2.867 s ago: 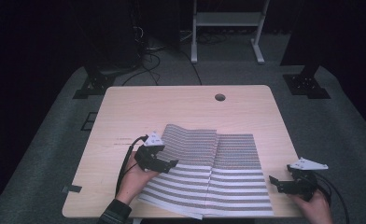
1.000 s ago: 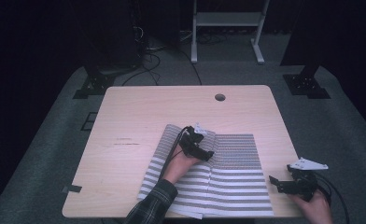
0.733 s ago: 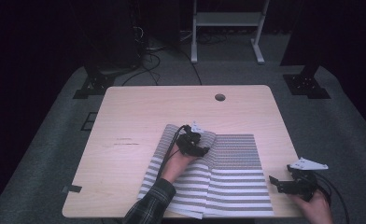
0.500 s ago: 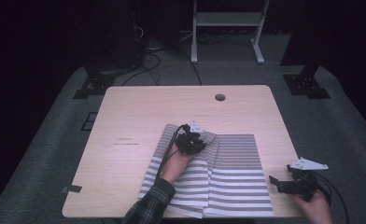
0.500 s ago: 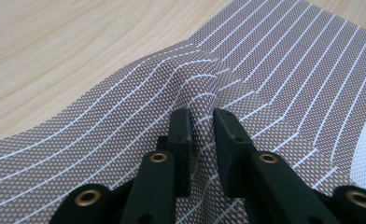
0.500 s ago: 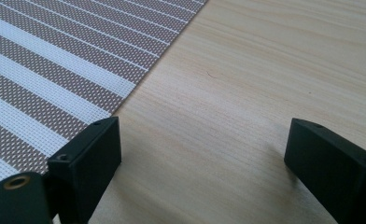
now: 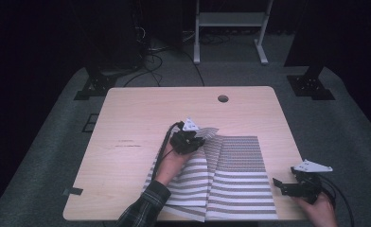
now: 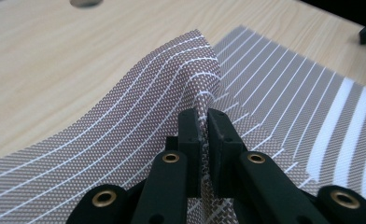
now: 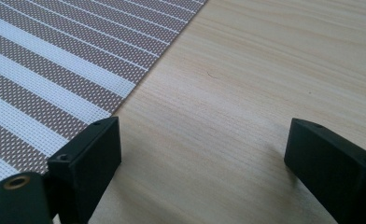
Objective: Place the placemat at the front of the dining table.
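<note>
Striped woven mat (image 7: 231, 179), brown-grey w/ white stripes, lies on desk (image 7: 141, 118) near front edge, right of centre. Right half flat. Left half's far corner is lifted & folded toward the middle, pinched in left gripper (image 8: 203, 135); fabric puckers there.

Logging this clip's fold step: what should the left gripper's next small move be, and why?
Probably carry the pinched edge on rightward to finish the fold. The left gripper is shut on the mat, whose left part is lifted and half folded over, while the right gripper sits open on the table.
</note>
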{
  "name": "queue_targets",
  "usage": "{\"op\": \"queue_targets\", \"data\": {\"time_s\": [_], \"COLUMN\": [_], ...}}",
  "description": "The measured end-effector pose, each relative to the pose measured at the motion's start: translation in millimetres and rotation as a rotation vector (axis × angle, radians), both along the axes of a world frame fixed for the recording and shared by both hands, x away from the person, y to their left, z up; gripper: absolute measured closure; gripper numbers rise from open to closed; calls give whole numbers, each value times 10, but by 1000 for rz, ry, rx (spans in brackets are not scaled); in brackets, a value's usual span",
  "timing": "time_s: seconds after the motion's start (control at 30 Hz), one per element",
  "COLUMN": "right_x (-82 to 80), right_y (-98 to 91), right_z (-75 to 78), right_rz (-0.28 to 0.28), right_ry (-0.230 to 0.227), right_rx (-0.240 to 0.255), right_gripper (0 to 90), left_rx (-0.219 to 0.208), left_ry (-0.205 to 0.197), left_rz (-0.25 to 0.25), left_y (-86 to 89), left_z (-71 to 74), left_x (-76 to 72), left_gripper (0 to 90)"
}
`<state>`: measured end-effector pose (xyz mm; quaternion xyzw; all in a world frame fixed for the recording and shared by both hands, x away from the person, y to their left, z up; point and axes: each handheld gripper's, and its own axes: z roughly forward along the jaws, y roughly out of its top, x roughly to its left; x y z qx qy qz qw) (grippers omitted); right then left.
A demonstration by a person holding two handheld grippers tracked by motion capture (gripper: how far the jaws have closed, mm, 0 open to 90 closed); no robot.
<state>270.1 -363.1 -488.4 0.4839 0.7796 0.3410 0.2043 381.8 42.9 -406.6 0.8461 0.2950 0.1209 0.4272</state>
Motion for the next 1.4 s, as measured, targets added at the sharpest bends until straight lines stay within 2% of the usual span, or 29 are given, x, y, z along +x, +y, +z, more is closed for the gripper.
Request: {"op": "queue_targets", "data": {"time_s": [0.2, 0.3, 0.63, 0.67, 0.7, 0.77, 0.93, 1.03, 1.13, 1.2, 1.23, 1.3, 1.33, 1.4], "right_x": [0, 0, -16, -16, -13, 0, -12, 22, 56, 100, 157, 188, 253, 284], "right_y": [0, 0, -30, -30, -32, -21, 53, 201, 291, 378, 474, 528, 636, 693], "right_z": [0, 0, 3, 3, 23, 52, 168, 287, 347, 407, 465, 494, 549, 574], "right_rz": [0, 0, -4, -4, -4, -10, 3, 36, 48, 62, 77, 87, 108, 125], "right_ry": [-1, 0, 5, 5, 15, 37, -5, -35, -44, -35, -30, -26, -23, -27], "right_rx": [0, 0, 19, 19, 7, 12, 34, 39, 48, 75, 109, 121, 152, 155], "right_gripper": [95, 95, 99, 99, 130, 131, 139, 139, 144, 210, 224, 228, 268, 285], "left_rx": [-38, -57, -79, -79, -85, -90, -94, -97, -98, -99, -100, -105, -102, -104], "left_ry": [-9, -7, -13, -13, -12, -8, -5, -5, -4, -3, -3, -3, -2, -1], "left_rz": [9, 29, 90, 90, 94, 93, 90, 88, 87, 86, 85, 83, 83, 81], "left_y": [229, 383, 827, 827, 872, 896, 909, 902, 893, 888, 885, 880, 877, 875], "left_z": [135, 165, 178, 178, 171, 168, 160, 157, 156, 153, 151, 145, 145, 143], "left_x": [-51, -56, -75, -75, -84, -86, -74, -69, -66, -65, -63, -58, -57, -54], "left_gripper": [851, 851, 850, 850, 850, 850, 849, 849, 850, 850, 850, 850, 850, 850]}}
